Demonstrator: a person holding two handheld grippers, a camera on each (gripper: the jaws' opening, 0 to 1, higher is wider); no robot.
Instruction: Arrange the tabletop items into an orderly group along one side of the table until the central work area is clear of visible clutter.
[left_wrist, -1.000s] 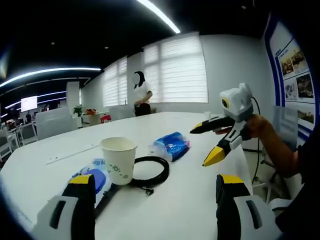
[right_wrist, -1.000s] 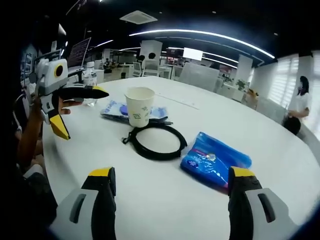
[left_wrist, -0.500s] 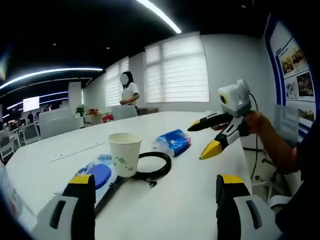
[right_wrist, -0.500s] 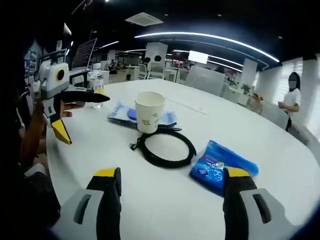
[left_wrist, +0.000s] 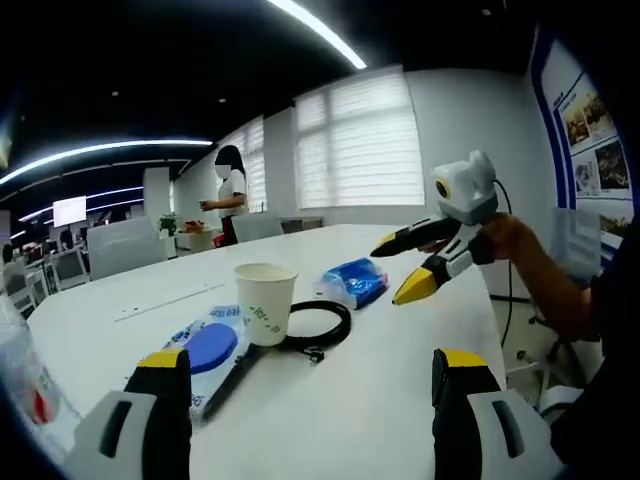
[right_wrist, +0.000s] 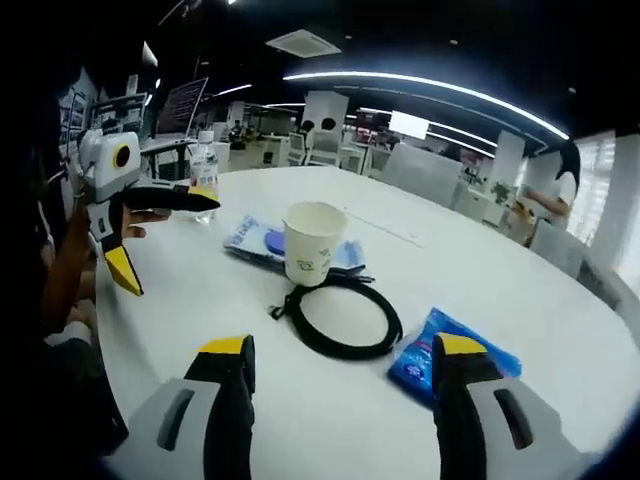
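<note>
We hold both hand-held grippers, left (left_wrist: 300, 400) and right (right_wrist: 340, 385), released above the tabletop (right_wrist: 200, 300); beyond them stands a white paper cup (right_wrist: 313, 243), touching a black cable coil (right_wrist: 347, 318).

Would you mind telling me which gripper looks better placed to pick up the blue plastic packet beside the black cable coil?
Probably the right gripper: the blue plastic packet lies just beyond its open jaws. The left gripper faces the white paper cup and black cable coil first.
</note>
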